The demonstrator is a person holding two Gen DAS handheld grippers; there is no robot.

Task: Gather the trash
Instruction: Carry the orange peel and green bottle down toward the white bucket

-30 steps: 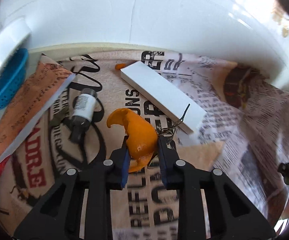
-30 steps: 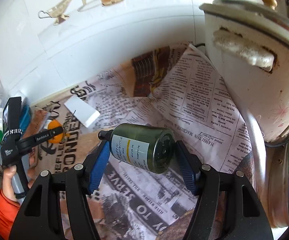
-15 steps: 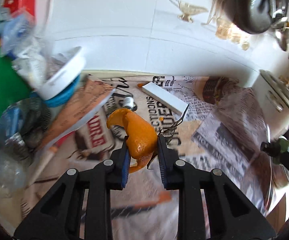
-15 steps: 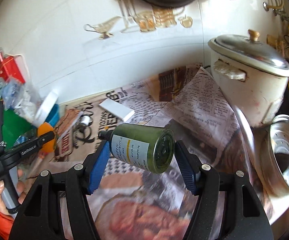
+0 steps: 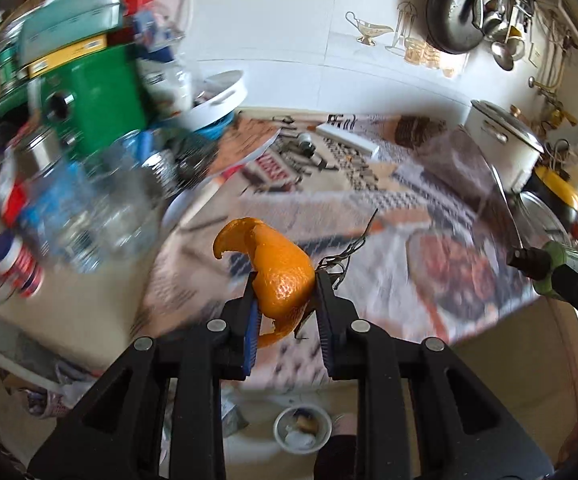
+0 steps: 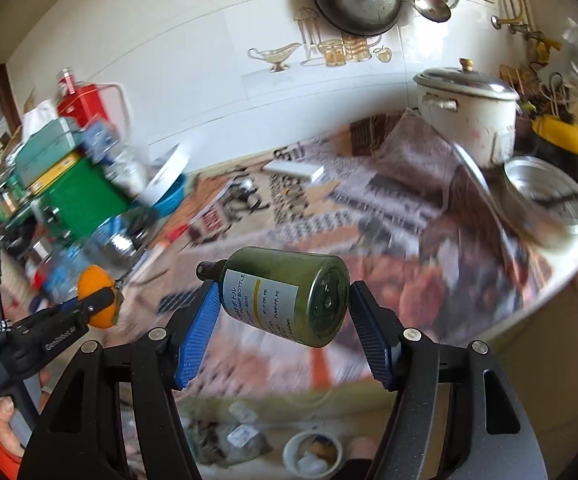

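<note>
My left gripper (image 5: 284,286) is shut on an orange peel (image 5: 277,268) with a dry twig (image 5: 345,248) caught beside it, held in the air in front of the newspaper-covered counter (image 5: 369,184). My right gripper (image 6: 283,294) is shut on a small dark green pump bottle (image 6: 285,292), lying sideways with its black cap to the left. The bottle also shows at the right edge of the left wrist view (image 5: 557,268). The left gripper with the peel (image 6: 97,296) shows at the left of the right wrist view.
A white box (image 5: 347,140) and a small bottle (image 5: 305,142) lie on the newspaper at the back. Clutter with a green box (image 5: 89,96) and plastic bottles stands at left. A white pot (image 6: 469,108) and a steel pot (image 6: 545,200) stand at right. A bowl (image 6: 313,454) lies on the floor below.
Both grippers have pulled back and up from the counter with their loads still held. The counter now looks far and its front edge and the floor have come into view.
</note>
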